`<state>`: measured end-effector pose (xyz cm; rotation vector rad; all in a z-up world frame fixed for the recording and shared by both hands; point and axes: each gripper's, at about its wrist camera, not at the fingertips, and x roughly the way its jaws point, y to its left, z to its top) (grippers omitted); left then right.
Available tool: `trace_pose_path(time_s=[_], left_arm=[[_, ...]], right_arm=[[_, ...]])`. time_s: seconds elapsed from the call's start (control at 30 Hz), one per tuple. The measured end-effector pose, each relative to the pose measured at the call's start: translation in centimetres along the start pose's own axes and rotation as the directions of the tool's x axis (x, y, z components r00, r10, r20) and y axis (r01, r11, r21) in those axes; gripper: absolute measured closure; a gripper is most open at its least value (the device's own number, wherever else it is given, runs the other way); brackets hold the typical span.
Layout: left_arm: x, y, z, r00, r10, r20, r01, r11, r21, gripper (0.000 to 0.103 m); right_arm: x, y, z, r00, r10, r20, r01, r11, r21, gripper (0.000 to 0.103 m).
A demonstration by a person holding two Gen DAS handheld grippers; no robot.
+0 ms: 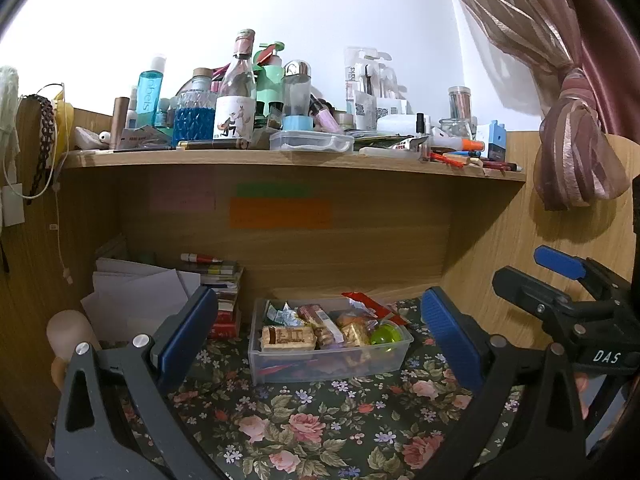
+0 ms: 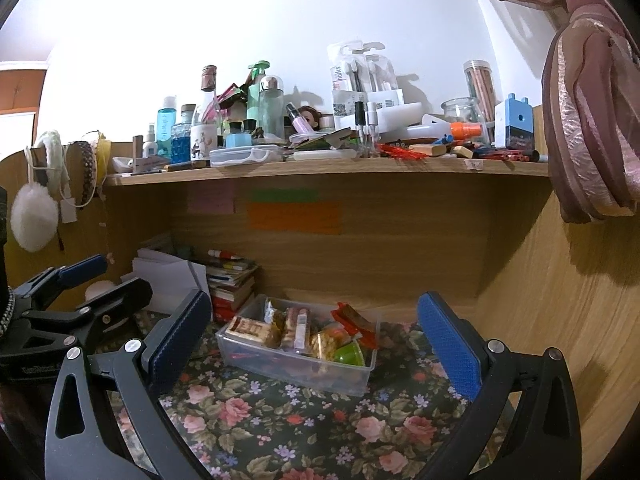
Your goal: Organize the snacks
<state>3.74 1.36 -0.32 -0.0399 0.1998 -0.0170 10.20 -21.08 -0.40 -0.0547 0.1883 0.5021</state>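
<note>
A clear plastic box point(image 1: 280, 372) stands on the floral cloth and holds several snacks: a wafer pack point(image 1: 287, 338), a biscuit pack point(image 1: 320, 322), a green jelly cup point(image 1: 386, 337) and a red wrapper point(image 1: 366, 304). The box also shows in the right wrist view point(image 2: 280, 368). My left gripper point(image 1: 320, 340) is open and empty, in front of the box. My right gripper point(image 2: 316, 340) is open and empty, also in front of the box; it shows at the right of the left wrist view point(image 1: 560, 280).
A wooden shelf point(image 1: 280, 158) above is crowded with bottles, jars and pens. Papers point(image 1: 140, 292) and stacked books point(image 1: 224, 296) sit at the back left. A tied pink curtain point(image 1: 576, 140) hangs at the right. Wooden walls close both sides.
</note>
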Motion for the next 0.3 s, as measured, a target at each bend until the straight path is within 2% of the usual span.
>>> trace_pose_path(time_s=[0.3], left_arm=[[0.38,0.58,-0.2,1.0,0.01,-0.008,-0.01,1.0,-0.008,0.0]], right_arm=[[0.77,-0.28,-0.32,1.0,-0.008,-0.014,0.008,1.0,-0.002,0.0]])
